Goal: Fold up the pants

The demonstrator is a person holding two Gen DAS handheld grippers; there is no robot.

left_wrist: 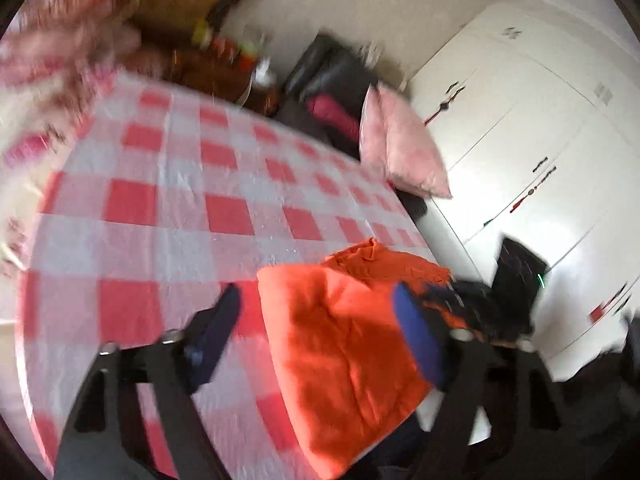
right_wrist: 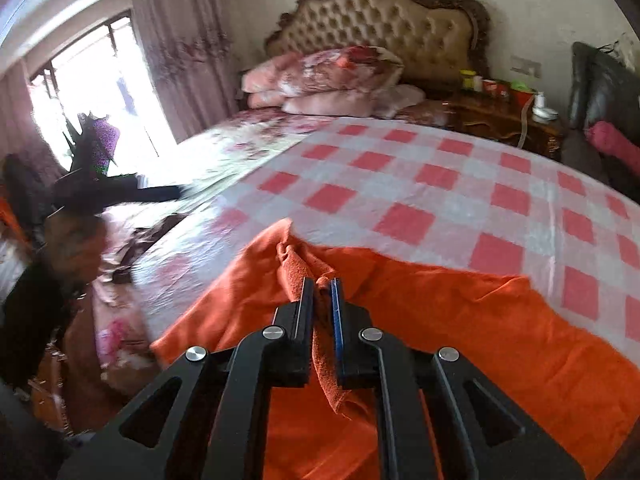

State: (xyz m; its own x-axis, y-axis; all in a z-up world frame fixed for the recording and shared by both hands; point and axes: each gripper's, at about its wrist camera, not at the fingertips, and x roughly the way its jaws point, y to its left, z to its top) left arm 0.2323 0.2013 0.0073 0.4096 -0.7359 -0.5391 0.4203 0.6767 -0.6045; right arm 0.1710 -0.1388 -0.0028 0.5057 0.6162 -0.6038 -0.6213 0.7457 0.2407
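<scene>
The orange pants (right_wrist: pixel 460 320) lie on the red-and-white checked bedspread (right_wrist: pixel 420 184). My right gripper (right_wrist: pixel 322 284) is shut on a bunched fold of the pants and holds it just above the cloth. In the blurred left wrist view the pants (left_wrist: pixel 340 344) lie folded over near the bed's edge. My left gripper (left_wrist: pixel 316 308) is open with its fingers wide apart, the right finger (left_wrist: pixel 416 332) over the pants and the left finger (left_wrist: pixel 218 320) over the bedspread (left_wrist: pixel 180 208). The left gripper also shows far left in the right wrist view (right_wrist: pixel 176 192).
Pillows (right_wrist: pixel 332 76) are stacked at the tufted headboard (right_wrist: pixel 384 20). A wooden nightstand (right_wrist: pixel 508 116) with small items and a dark chair (right_wrist: pixel 600 92) stand beside the bed. A pink pillow (left_wrist: pixel 404 144) leans by white wardrobe doors (left_wrist: pixel 540 120). A bright window (right_wrist: pixel 88 88) is at left.
</scene>
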